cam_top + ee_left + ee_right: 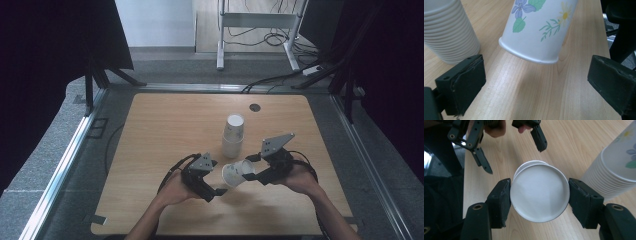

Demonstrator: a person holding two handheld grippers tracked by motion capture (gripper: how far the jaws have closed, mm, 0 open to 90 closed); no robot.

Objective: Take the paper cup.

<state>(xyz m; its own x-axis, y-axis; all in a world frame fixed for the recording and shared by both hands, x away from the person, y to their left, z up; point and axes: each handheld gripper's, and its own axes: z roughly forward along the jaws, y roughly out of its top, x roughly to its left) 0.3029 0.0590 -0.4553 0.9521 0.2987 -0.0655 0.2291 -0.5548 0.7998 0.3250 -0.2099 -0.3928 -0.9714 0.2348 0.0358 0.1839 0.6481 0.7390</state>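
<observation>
Right tongs (539, 195) clamp a flower-printed paper cup (539, 195); left tongs (536, 82) gape empty

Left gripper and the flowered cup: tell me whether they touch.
Apart. In the left gripper view the left gripper stands open, bare table showing between each pad and the cup, which the right gripper clamps.

The table (165, 125) is pale wood-grain laminate, smooth with a soft sheen. The cup (540, 192) looks like white paper — matt, its bottom plain and flat, its side (541, 27) printed with small flowers and green leaves and finished in a rolled rim. The stack of cups (447, 32) is the same matt paper, ridged where the rims pile up. Both grippers' jaws are black plastic, dull, faced with rough, slightly scuffed rubbery pads (466, 85) — the right gripper (252, 170) carries a grey plate, matt like metal.
</observation>
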